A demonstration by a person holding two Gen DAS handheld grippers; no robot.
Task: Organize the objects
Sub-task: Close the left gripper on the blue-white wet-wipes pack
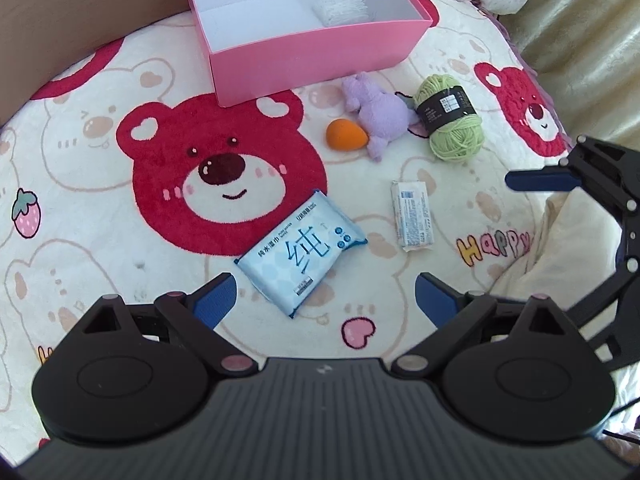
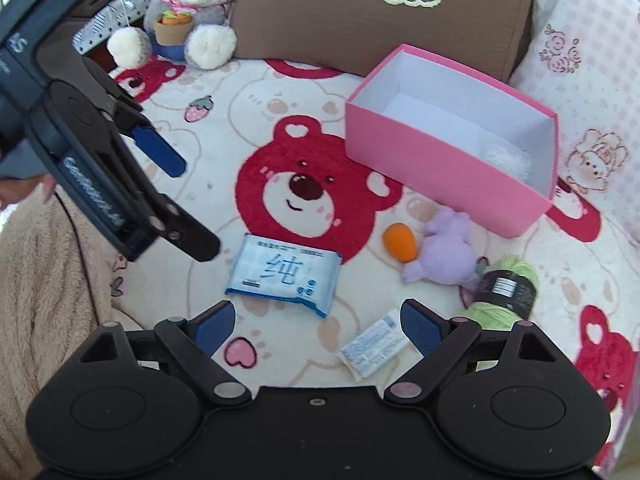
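Both grippers, left gripper (image 1: 326, 302) and right gripper (image 2: 316, 322), hang wide-jawed over the blanket (image 1: 100, 184).

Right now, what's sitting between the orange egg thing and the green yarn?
The purple plush toy lies between the orange sponge and green yarn, touching both. Both wrist views show it.

The left gripper (image 1: 325, 300) points steeply down, its two blue-padded fingers (image 1: 216, 304) spread wide with nothing between them. The right gripper (image 2: 318, 326) is tilted down too, jaws wide apart, pads (image 2: 420, 326) pressing on nothing. Each shows in the other's camera: the right at the left view's right edge, the left at the right view's upper left, with a fingertip (image 2: 48, 188) of the hand behind it
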